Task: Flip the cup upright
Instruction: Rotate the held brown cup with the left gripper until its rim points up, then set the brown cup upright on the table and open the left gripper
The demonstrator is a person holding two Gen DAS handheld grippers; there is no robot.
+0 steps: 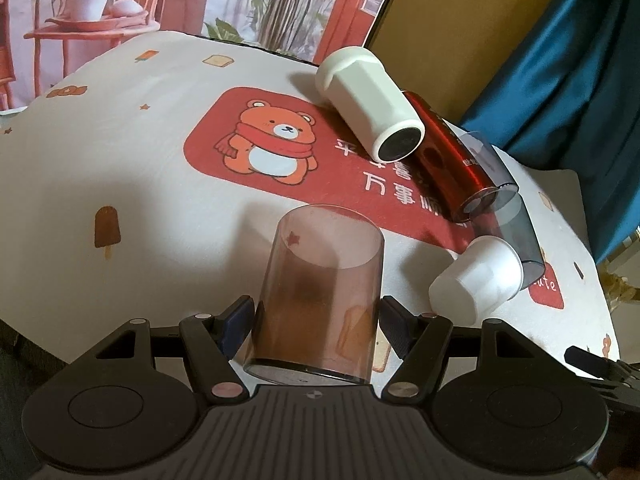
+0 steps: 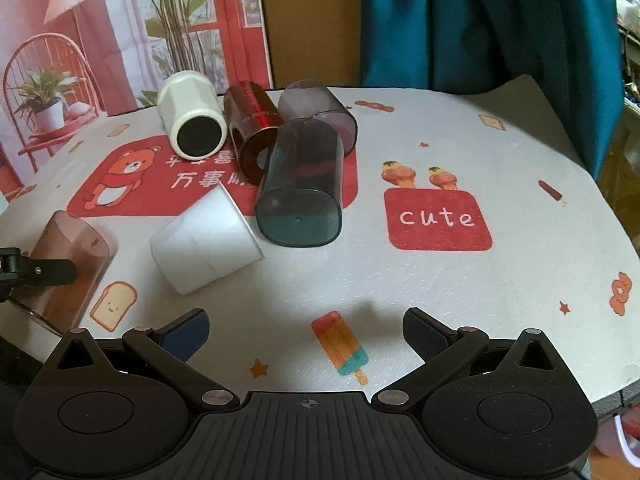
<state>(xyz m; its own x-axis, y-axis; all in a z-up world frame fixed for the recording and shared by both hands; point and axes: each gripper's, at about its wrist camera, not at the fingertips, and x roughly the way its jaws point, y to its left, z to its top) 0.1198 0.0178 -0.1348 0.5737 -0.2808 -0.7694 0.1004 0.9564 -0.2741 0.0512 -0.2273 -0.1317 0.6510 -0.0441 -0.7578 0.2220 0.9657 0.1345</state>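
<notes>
Brown cup [image 1: 320,296]: lower centre of left wrist view, between the left gripper [image 1: 318,322] pads, tilted, open mouth facing away.
Left jaws: closed against the cup's sides, holding it near its base.
Right gripper [image 2: 306,334]: jaws wide apart, holding nothing, over bare tablecloth [image 2: 460,292].
Neighbours: white cup [image 2: 206,238] lying just beside; dark cup [image 2: 302,188], red cup [image 2: 254,132] and white bottle [image 2: 194,114] lie farther back.
Risk: smooth wall may slip through the pads mid-turn; swinging rim could knock the white cup.

The tablecloth [image 2: 440,280] reads "cute" and, seemingly, "万事顺".
</notes>
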